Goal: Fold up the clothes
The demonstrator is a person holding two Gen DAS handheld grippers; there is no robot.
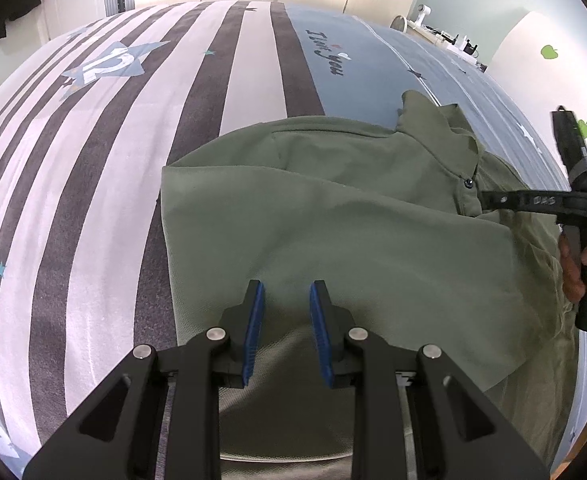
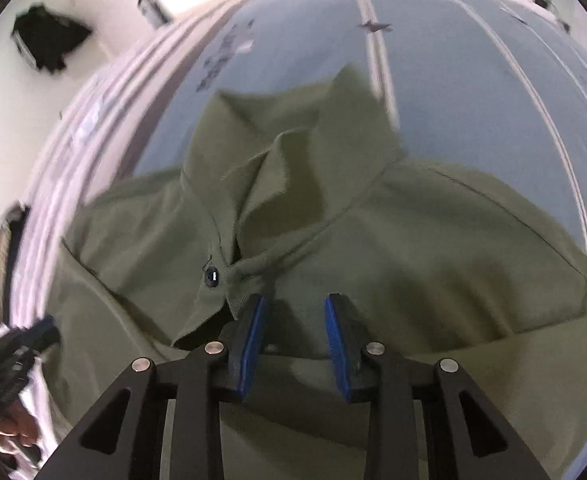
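Blue-padded fingers of the left gripper [image 1: 286, 300] hung nearest the lens in the left wrist view, pointed down over the near hem of an olive-green polo shirt [image 1: 333, 232]. Its jaws stood a little apart with a clear gap between the pads, and no cloth was pinched in that gap; the shirt lay flat under them. The shirt itself was spread on a bedspread [image 1: 133, 160], partly folded, with one side panel turned over the body so that a straight folded edge ran along the side towards the grey and white stripes. Its collar [image 1: 437, 128] lay at the far end from the left gripper, rumpled and standing up, on the blue part of the bedspread near some dark script lettering [image 1: 325, 54].

Beside the collar, the right gripper [image 2: 295, 308] reached in from the shirt's right side, a hand [image 1: 581, 264] wrapped around its handle. In the right wrist view its jaws were parted, released, with nothing clamped between the blue pads; the edge of the placket with a dark button [image 2: 212, 276] lay just beside its left finger, and I could not tell whether the finger touched the cloth. That view was blurred.
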